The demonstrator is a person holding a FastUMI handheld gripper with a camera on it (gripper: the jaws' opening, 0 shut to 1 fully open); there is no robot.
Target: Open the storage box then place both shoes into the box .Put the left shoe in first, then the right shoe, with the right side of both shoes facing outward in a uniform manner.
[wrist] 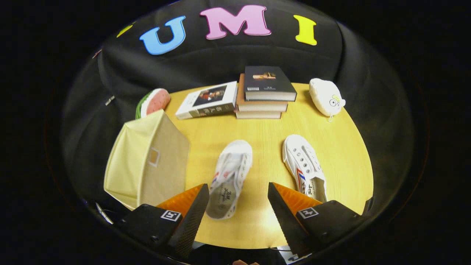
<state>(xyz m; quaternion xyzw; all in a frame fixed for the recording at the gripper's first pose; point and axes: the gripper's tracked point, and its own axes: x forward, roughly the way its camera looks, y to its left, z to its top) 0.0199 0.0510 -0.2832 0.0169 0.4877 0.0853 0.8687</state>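
- Gripper [238,206] at bottom centre, fingers spread wide, holding nothing, above the table [265,129].
- Left-hand shoe [230,178] lies between the fingertips; second shoe [303,167] centre right, by the right finger.
- Storage box [147,162], cream fabric, centre left.
- Books [263,92], watermelon toy [152,102], white plush toy [325,96] across the upper frame.

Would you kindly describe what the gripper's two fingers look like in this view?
The gripper has two wedge-shaped fingers, black with ridged, textured inner pads and orange upper faces. Each sits on a black block carrying a small white square marker with a black pattern.
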